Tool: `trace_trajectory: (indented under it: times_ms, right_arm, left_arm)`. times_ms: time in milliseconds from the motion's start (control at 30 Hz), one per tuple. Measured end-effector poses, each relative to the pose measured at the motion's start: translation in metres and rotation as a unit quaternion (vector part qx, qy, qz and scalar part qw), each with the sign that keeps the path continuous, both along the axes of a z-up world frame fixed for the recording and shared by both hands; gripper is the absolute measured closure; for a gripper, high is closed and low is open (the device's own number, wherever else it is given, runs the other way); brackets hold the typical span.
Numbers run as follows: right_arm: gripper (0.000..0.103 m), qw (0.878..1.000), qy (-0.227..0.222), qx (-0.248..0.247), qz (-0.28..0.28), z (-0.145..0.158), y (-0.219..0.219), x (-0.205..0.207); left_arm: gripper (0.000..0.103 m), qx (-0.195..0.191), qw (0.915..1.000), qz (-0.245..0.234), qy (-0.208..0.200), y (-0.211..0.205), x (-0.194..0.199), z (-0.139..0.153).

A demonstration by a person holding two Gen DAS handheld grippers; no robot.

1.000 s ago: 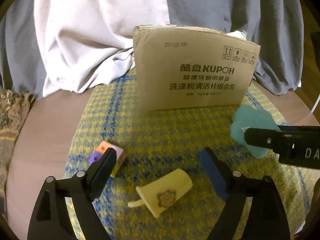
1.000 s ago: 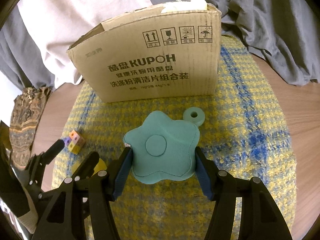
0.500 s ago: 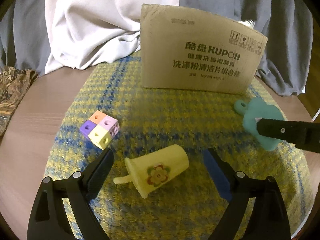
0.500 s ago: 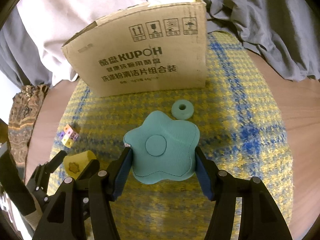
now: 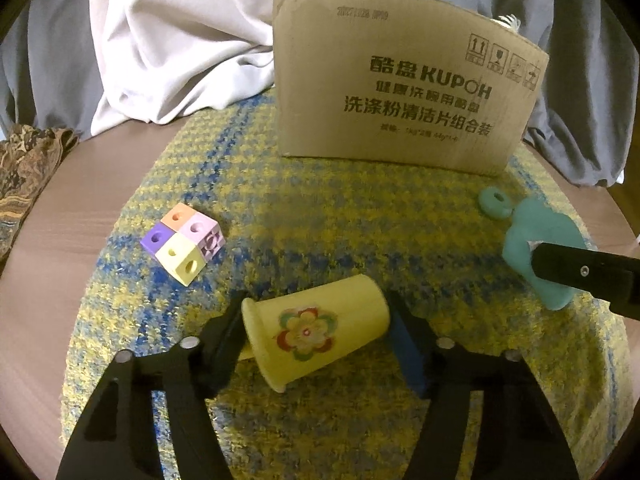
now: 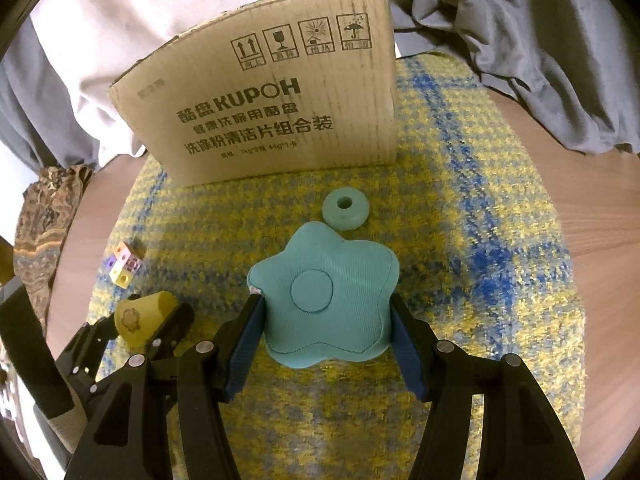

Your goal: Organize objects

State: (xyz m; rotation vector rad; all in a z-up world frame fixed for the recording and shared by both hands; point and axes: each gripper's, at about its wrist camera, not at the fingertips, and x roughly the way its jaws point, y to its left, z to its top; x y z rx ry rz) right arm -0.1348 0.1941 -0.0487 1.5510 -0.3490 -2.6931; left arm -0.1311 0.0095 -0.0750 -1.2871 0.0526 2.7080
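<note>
A yellow cup [image 5: 316, 336] with a flower print lies on its side on the yellow-and-blue mat [image 5: 320, 208]. My left gripper [image 5: 316, 316] straddles the cup; its jaws are closing and the pads touch the cup's rim and base. My right gripper [image 6: 325, 304] is shut on a teal star-shaped cushion [image 6: 324, 292], held just above the mat. One right finger [image 5: 580, 272] shows at the right of the left wrist view, against the cushion [image 5: 536, 232]. A cardboard box [image 6: 260, 100] stands at the back of the mat.
A teal ring [image 6: 345, 207] lies on the mat in front of the box. A pastel cube block [image 5: 182, 240] sits left of the cup. White and grey cloth [image 5: 180, 40] is heaped behind the box. Patterned fabric [image 5: 24, 168] lies on the brown table [image 5: 60, 240] at the left.
My left gripper came down over the yellow cup and its jaws narrowed onto it. The right gripper drifted back from the box, the cushion still held.
</note>
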Motion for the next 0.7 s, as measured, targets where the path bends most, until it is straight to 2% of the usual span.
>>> trace_trajectory:
  times_ms: [400, 700]
  right_arm:
    - [0.042, 1.000, 0.006, 0.001, 0.007, 0.003, -0.005, 0.002]
    - [0.042, 1.000, 0.023, 0.006, 0.012, 0.018, -0.012, 0.005]
  left_arm:
    - [0.040, 0.000, 1.0000, -0.003, 0.005, -0.001, 0.004, 0.004]
    - [0.040, 0.003, 0.9998, -0.003, 0.020, -0.005, 0.007, 0.022]
